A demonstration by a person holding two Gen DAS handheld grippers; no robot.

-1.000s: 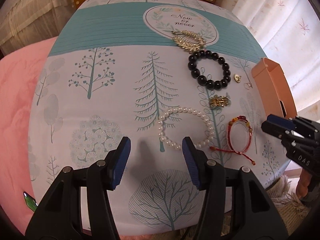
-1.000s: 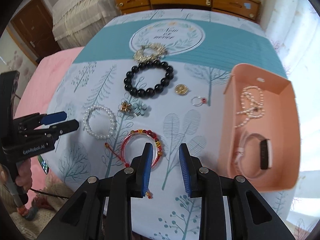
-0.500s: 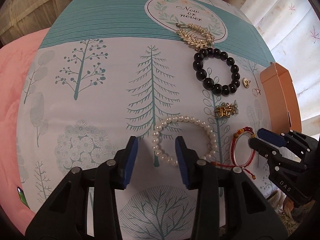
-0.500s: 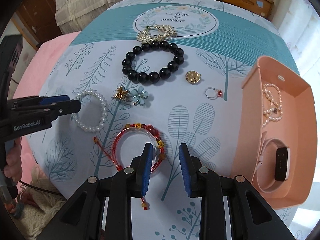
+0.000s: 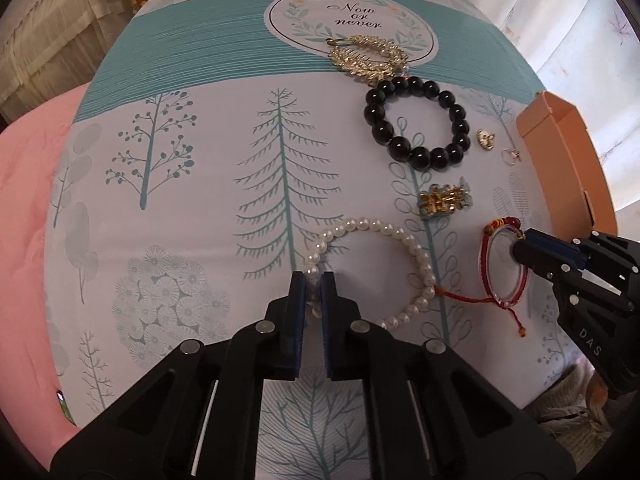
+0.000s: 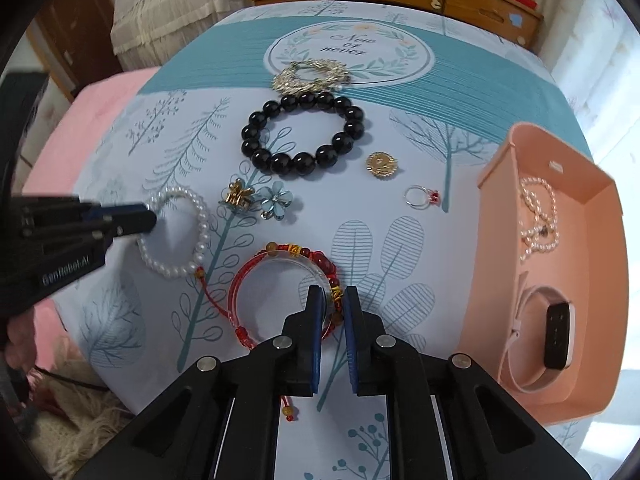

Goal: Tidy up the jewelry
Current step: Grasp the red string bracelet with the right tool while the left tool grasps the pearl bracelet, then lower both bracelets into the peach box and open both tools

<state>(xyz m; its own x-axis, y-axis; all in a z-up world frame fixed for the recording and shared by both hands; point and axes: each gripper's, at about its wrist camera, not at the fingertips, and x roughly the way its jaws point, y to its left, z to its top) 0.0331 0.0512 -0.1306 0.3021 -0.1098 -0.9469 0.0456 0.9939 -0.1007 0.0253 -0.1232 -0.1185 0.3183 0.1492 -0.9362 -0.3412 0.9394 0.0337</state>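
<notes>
The left gripper [image 5: 313, 289] has just been closing and now pinches the white pearl-bead bracelet [image 5: 400, 236] at its left side, a few pearls caught between the blue pads [image 5: 328, 312]. The right gripper [image 6: 333, 304] has also just been narrowing; its jaws clamp the beaded right side of the red cord bracelet with gold and dark-red beads [image 6: 256, 268], which lies near the front edge of the table covered in a white and teal tree-print cloth [image 6: 400, 120]. The two bracelets lie side by side, the red cord's tail touching the pearls. Toward the middle of the table lie a black round-bead bracelet [image 6: 300, 132], a gold leaf-wreath brooch [image 6: 308, 74], a gold disc pendant [image 6: 382, 165], a thin silver ring with a red stone [image 6: 420, 198], and a gold and pale-blue flower clip [image 6: 256, 200]. At the right edge stands a peach plastic tray [image 6: 500, 208] holding a pearl strand [image 6: 538, 216] and a white-strapped watch [image 6: 552, 336].
</notes>
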